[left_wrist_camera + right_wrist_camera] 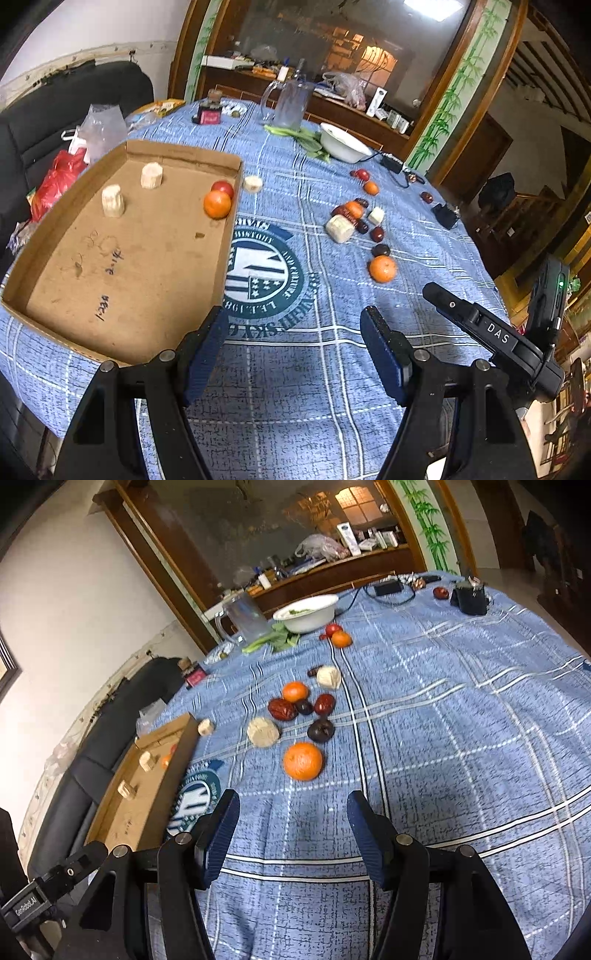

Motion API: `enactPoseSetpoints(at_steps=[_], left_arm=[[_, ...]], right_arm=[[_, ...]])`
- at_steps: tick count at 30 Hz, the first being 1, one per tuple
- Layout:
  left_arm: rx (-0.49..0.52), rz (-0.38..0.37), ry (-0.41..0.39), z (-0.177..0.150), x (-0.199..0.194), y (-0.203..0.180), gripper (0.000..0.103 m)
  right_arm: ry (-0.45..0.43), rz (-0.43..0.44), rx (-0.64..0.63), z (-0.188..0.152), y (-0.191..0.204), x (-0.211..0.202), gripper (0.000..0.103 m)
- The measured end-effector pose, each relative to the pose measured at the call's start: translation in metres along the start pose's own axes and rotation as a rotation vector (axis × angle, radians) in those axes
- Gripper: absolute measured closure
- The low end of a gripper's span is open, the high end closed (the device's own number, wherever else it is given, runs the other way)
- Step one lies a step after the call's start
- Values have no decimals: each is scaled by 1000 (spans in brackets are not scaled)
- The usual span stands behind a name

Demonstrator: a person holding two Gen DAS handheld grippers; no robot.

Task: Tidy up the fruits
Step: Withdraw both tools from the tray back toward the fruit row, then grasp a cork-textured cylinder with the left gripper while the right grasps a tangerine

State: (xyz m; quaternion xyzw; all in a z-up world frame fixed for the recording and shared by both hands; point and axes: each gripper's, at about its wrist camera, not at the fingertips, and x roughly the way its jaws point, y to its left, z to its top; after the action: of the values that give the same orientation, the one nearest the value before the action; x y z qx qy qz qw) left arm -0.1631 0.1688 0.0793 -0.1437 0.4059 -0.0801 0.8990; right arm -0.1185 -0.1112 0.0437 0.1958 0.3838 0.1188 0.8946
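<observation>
Lying scattered across the blue plaid tablecloth [461, 709] is a loose cluster of fruit: a large orange [303, 761] nearest the right gripper [293, 830], a dark plum [320, 730] just behind it, two red dates [282, 709] beside a smaller orange [294, 691], and pale cut chunks [263, 732] among them. Farther back, a red fruit and another small orange [341, 639] sit close to a white bowl [306, 613] with leafy greens beside it. To the left, a shallow cardboard tray [122, 258] already contains an orange [217, 204] touching a red fruit [223, 187] against its right wall, plus two pale chunks [113, 200] standing apart; one more chunk [252, 183] rests just outside that wall. Both tongs are spread apart with nothing between their blue pads: the left gripper [291, 347] hangs over the printed round emblem [264, 275] beside the tray, the right one over bare cloth short of the large orange.
</observation>
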Motion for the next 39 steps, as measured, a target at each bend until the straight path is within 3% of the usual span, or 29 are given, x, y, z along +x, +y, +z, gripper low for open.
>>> enactPoseSetpoints(at_steps=[8, 18, 21, 23, 25, 30, 34, 36, 38, 39], left_arm=[[19, 22, 38, 5, 29, 4, 30], [80, -3, 72, 61, 62, -22, 30], [115, -14, 101, 77, 88, -36, 30], [134, -8, 138, 84, 112, -45, 30], [144, -29, 165, 88, 130, -51, 30], [129, -43, 218, 96, 173, -57, 30], [194, -22, 205, 99, 191, -70, 31], [249, -11, 207, 96, 198, -79, 38], [276, 4, 227, 92, 205, -83, 62], [275, -4, 225, 91, 205, -82, 65]], right_arm=[[75, -40, -88, 23, 4, 26, 38], [181, -167, -254, 41, 15, 86, 40], [192, -144, -262, 42, 17, 92, 45], [195, -111, -259, 42, 17, 93, 59], [201, -76, -254, 40, 17, 93, 64], [212, -46, -247, 34, 17, 94, 64], [199, -49, -255, 31, 19, 93, 64], [193, -42, -247, 31, 18, 93, 64], [188, -33, -236, 31, 17, 92, 65], [187, -30, -232, 31, 16, 92, 65]])
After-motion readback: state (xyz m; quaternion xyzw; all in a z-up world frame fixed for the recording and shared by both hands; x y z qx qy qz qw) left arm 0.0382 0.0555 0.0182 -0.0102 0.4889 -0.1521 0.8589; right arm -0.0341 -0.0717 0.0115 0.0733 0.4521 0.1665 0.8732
